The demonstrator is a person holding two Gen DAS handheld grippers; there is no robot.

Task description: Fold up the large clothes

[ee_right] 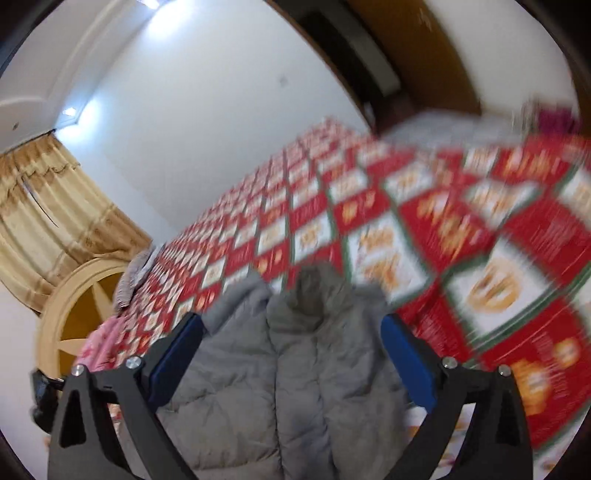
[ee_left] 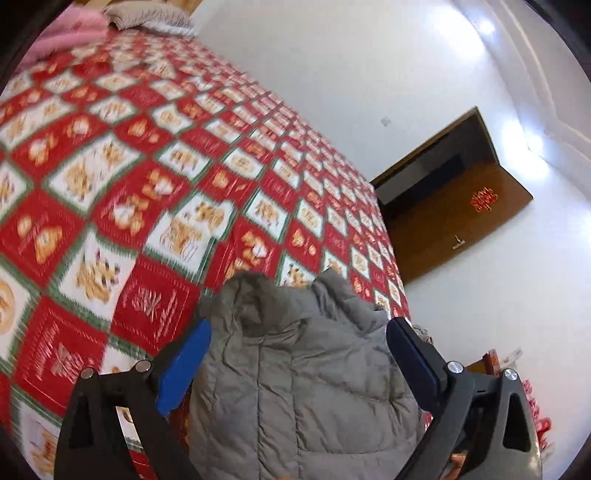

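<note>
A grey quilted puffer jacket [ee_left: 295, 373] lies on the bed's red and white patterned cover [ee_left: 147, 184], hood end pointing away. My left gripper [ee_left: 299, 354] is open, its blue pads [ee_left: 184, 369] spread to either side of the jacket's upper part. In the right wrist view the same jacket [ee_right: 288, 369] lies between the spread blue pads [ee_right: 406, 362] of my open right gripper [ee_right: 291, 347]. Neither gripper holds any cloth. The jacket's lower part is hidden below both views.
A pink blanket [ee_left: 70, 33] and a grey pillow [ee_left: 147, 16] lie at the bed's far end. A brown wooden door [ee_left: 454, 199] stands in the white wall beyond the bed. A yellow curtain [ee_right: 48, 206] and a round headboard [ee_right: 81, 310] show on the left.
</note>
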